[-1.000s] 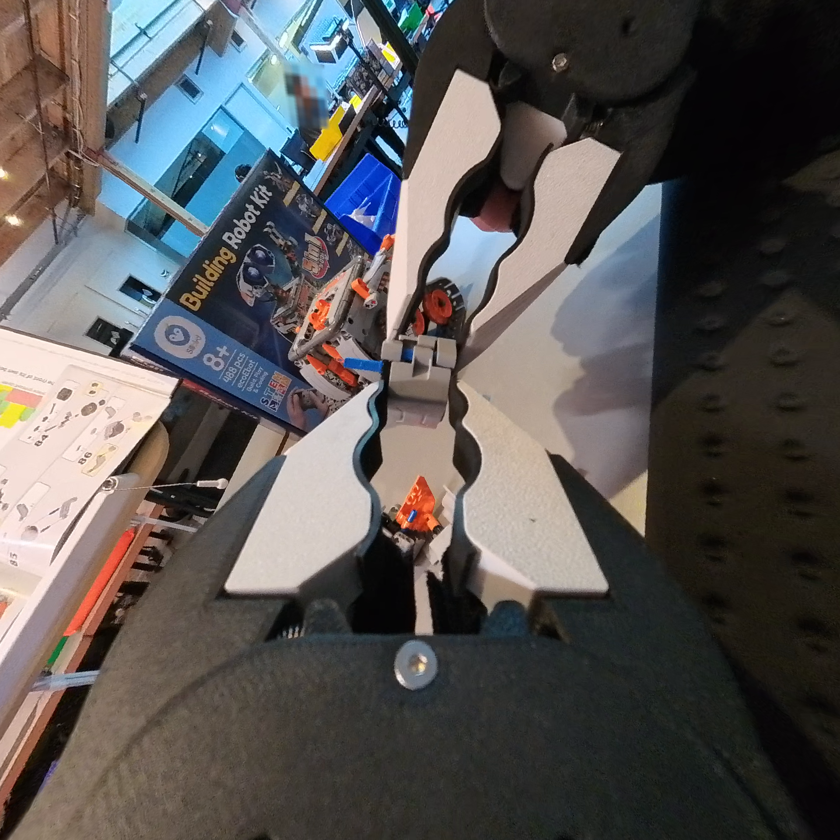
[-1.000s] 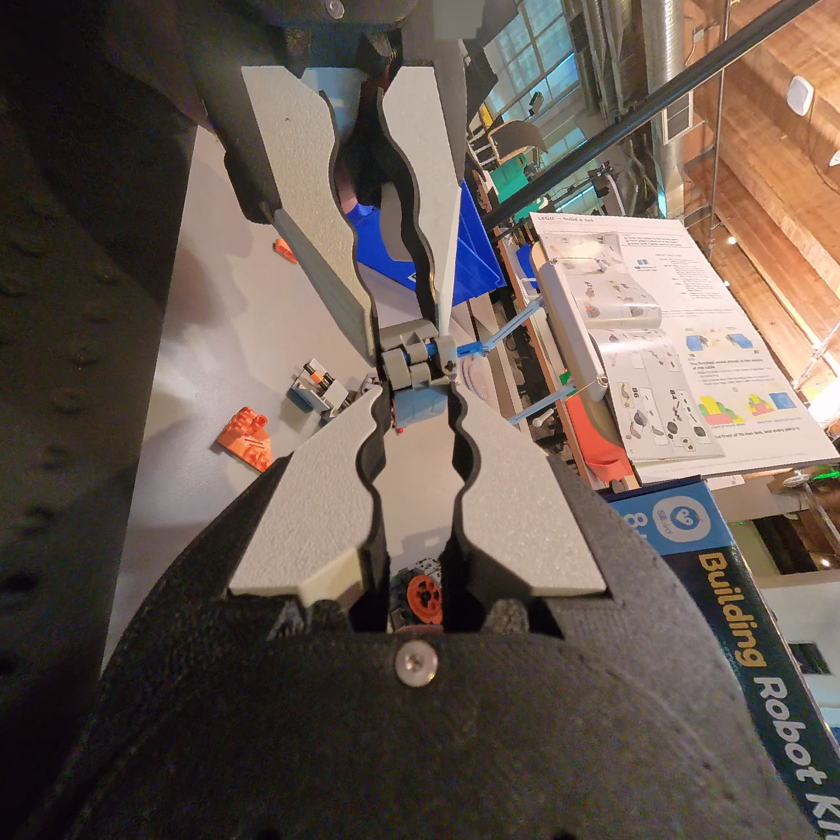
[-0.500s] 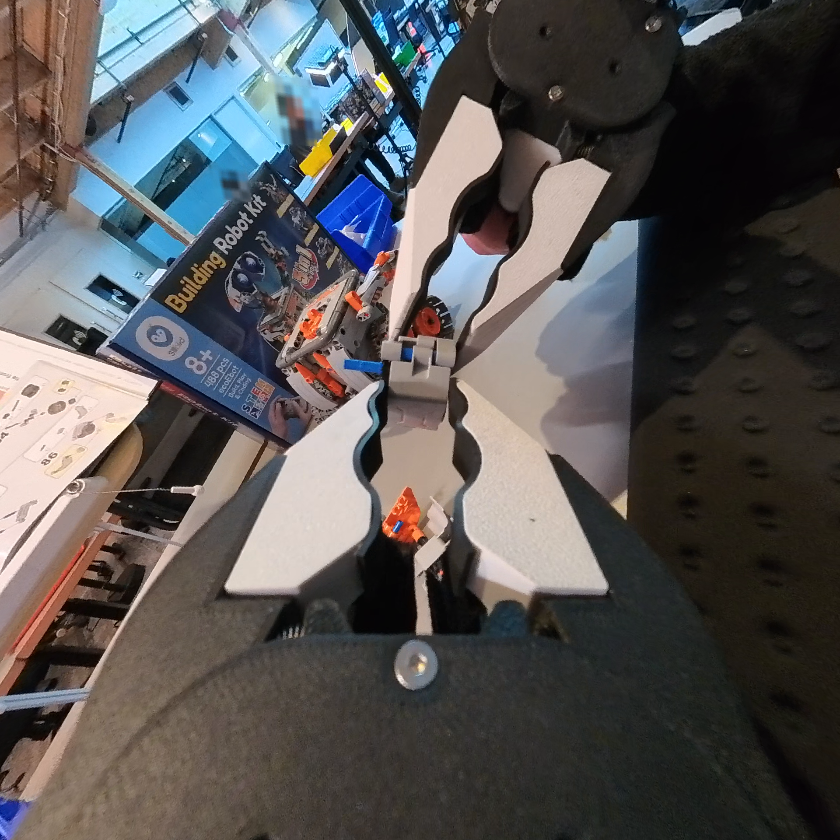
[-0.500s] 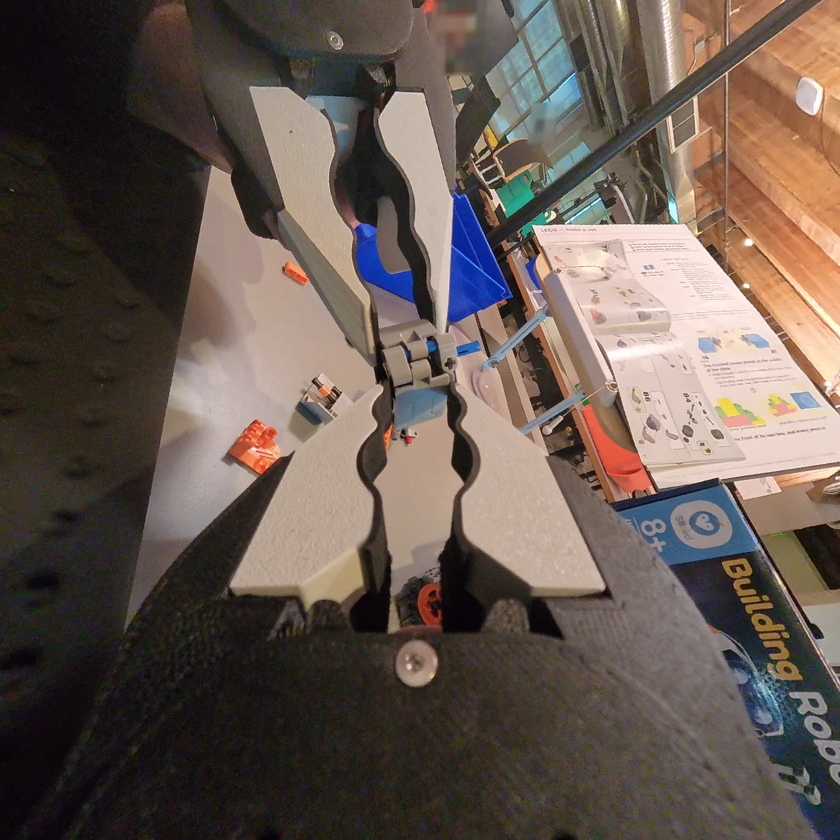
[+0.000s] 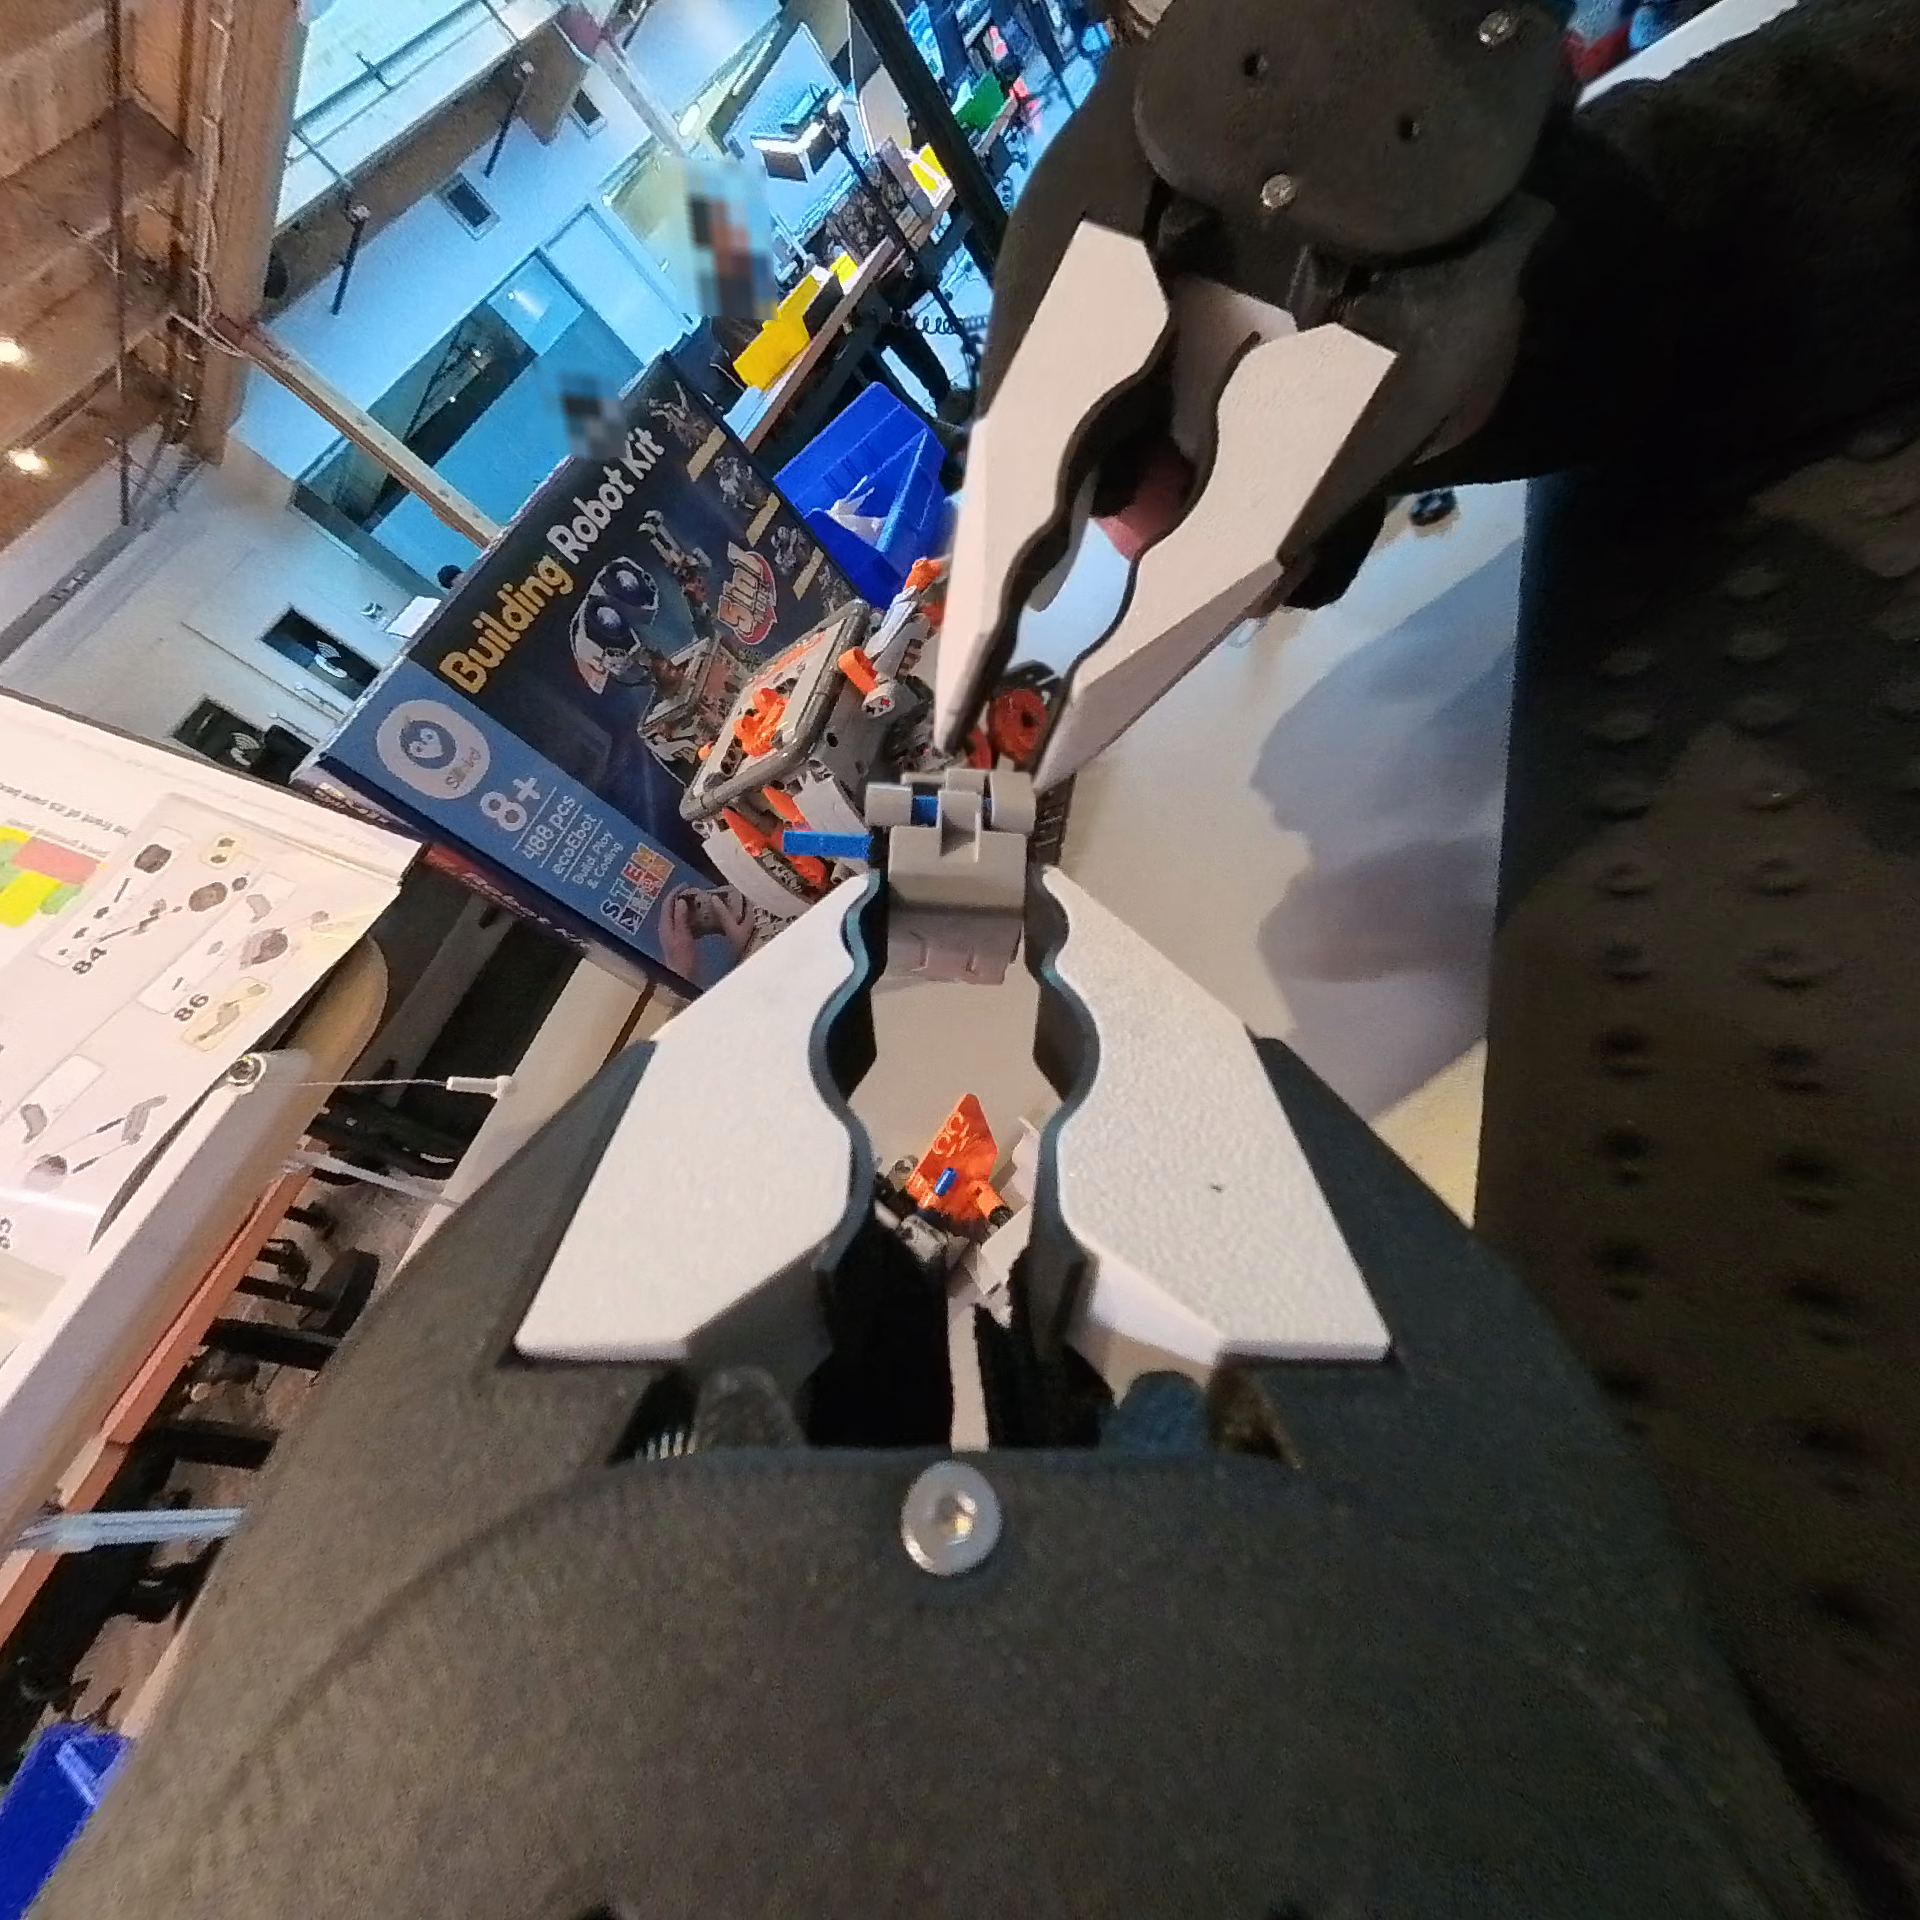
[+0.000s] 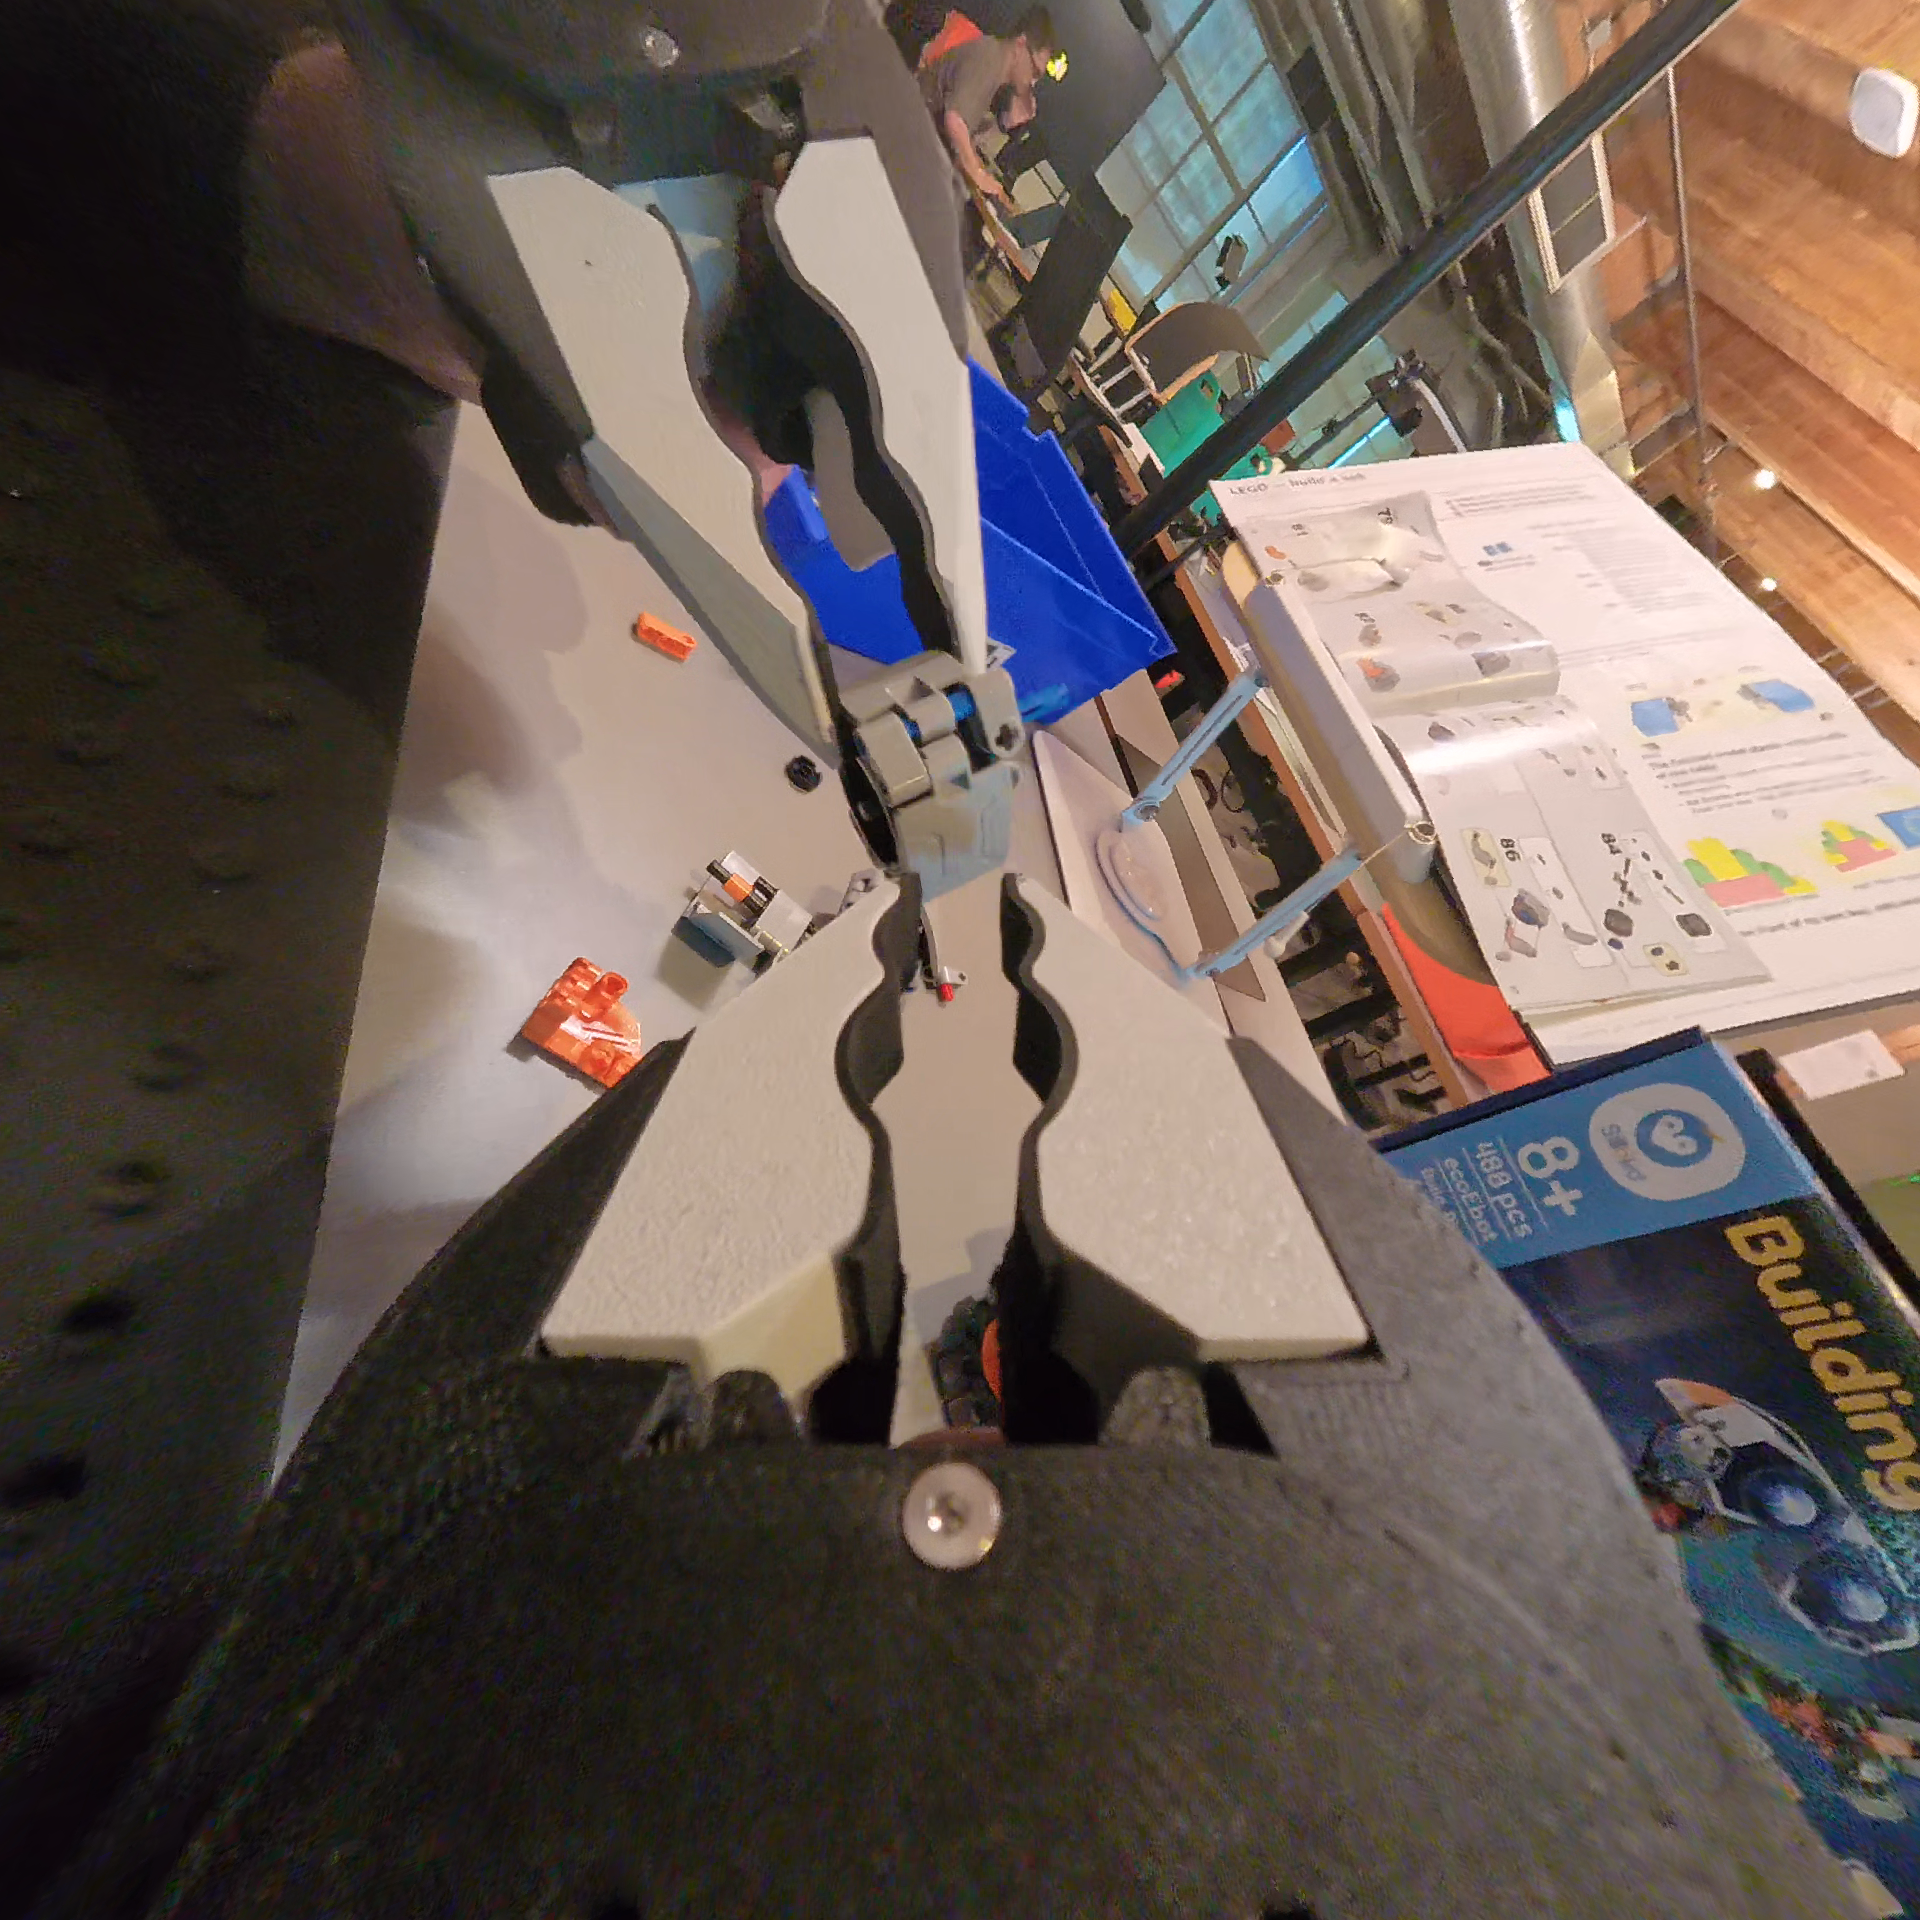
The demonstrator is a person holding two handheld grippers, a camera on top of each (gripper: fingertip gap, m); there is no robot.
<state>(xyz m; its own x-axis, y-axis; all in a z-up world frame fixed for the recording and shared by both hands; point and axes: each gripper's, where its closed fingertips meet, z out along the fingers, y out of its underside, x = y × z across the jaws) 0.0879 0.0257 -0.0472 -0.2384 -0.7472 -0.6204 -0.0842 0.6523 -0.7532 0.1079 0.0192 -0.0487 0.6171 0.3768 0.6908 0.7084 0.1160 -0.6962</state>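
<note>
Two grey-fingered grippers meet tip to tip above a pale desk (image 6: 582,748). The left gripper (image 5: 951,883) is clenched on one grey hinged brick assembly (image 5: 951,904), a blue pin through its knuckles. The right gripper (image 6: 954,894) has its narrowly parted tips at the assembly's other end; whether they pinch it cannot be told. On the desk lie two glossy orange bricks (image 6: 582,1023) and one small grey block (image 6: 743,914); one blue plastic bin (image 6: 1049,582) sits by the far edge.
</note>
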